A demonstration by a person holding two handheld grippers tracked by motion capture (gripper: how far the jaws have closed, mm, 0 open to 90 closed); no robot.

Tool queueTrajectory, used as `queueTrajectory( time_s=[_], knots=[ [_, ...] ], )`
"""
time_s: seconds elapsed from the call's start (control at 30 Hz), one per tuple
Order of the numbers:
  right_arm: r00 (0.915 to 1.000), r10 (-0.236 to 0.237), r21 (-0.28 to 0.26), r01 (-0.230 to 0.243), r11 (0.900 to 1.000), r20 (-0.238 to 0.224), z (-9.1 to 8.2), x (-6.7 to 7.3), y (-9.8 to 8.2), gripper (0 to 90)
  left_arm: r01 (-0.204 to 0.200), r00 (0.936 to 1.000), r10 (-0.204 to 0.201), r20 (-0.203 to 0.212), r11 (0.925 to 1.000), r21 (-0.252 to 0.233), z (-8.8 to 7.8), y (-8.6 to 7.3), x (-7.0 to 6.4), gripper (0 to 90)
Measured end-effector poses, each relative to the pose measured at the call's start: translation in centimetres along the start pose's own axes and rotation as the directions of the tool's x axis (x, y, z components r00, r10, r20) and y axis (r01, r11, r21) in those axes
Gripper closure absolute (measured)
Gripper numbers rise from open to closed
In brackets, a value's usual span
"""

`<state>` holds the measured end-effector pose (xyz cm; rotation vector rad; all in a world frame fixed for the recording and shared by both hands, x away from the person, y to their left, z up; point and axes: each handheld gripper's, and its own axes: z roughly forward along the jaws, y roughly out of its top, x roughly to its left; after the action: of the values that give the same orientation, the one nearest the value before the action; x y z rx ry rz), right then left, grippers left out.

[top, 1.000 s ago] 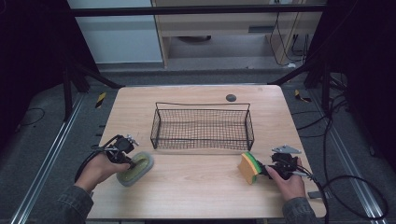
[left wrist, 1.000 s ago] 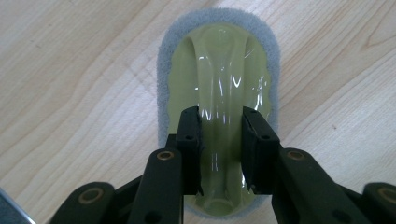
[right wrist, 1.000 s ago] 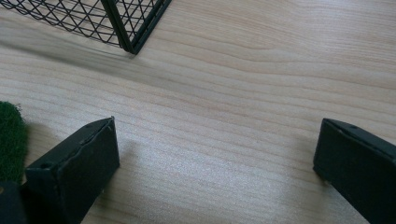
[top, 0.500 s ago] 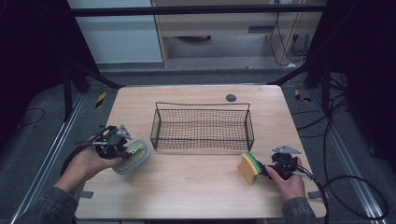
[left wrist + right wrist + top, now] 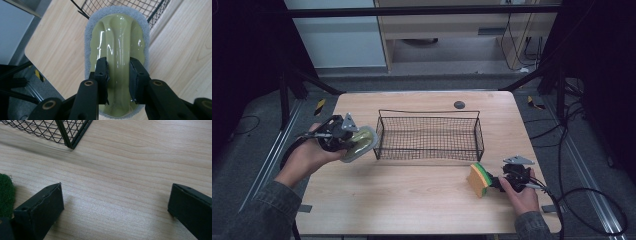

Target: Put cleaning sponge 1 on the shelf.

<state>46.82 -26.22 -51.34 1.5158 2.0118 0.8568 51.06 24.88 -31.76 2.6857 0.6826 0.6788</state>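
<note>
A scrub brush with a glossy yellow-green handle and a grey pad hangs above the table just left of the black wire basket. My left gripper is shut on it. In the left gripper view my left gripper pinches the ridge of the brush handle, with the basket corner beyond. My right gripper rests on the table at the front right, open, beside an orange, yellow and green sponge. In the right gripper view my right gripper stands wide over bare wood, with the sponge's green face at the left edge.
The wooden table has bare room in front of the basket. A small dark round disc lies behind the basket. Cables trail off the right edge onto the floor. The basket's corner stands ahead of my right gripper.
My left hand has lifted the scrub brush off the table and carried it up toward the basket's left end. The right hand and the sponge have stayed put.
</note>
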Motion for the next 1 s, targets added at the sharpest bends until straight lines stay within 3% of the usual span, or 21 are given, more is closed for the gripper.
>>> queueTrajectory(
  time_s=[0.27,0.5,0.9,1.0],
  knots=[
    [1.0,-0.001,0.0,0.001,1.0,-0.001,0.0,0.0,0.0,0.5,-0.057,0.9978,0.057,-0.034,0.9983,-0.014,-0.6,2.1,0.4,71.0],
    [1.0,-0.001,-0.002,0.001,1.0,-0.001,0.0,0.0,0.0,0.5,-0.133,0.9895,0.131,-0.061,0.9907,-0.029,-0.5,4.1,0.7,71.0],
    [1.0,-0.001,0.0,0.001,1.0,-0.001,0.0,0.0,0.0,0.5,-0.212,0.9768,0.209,-0.048,0.9743,-0.076,2.2,6.6,0.7,71.0],
    [1.0,-0.001,0.0,0.001,1.0,-0.001,0.0,0.0,0.0,0.5,-0.226,0.9733,0.221,-0.063,0.9703,-0.087,2.4,7.0,0.8,71.0]
  ],
)
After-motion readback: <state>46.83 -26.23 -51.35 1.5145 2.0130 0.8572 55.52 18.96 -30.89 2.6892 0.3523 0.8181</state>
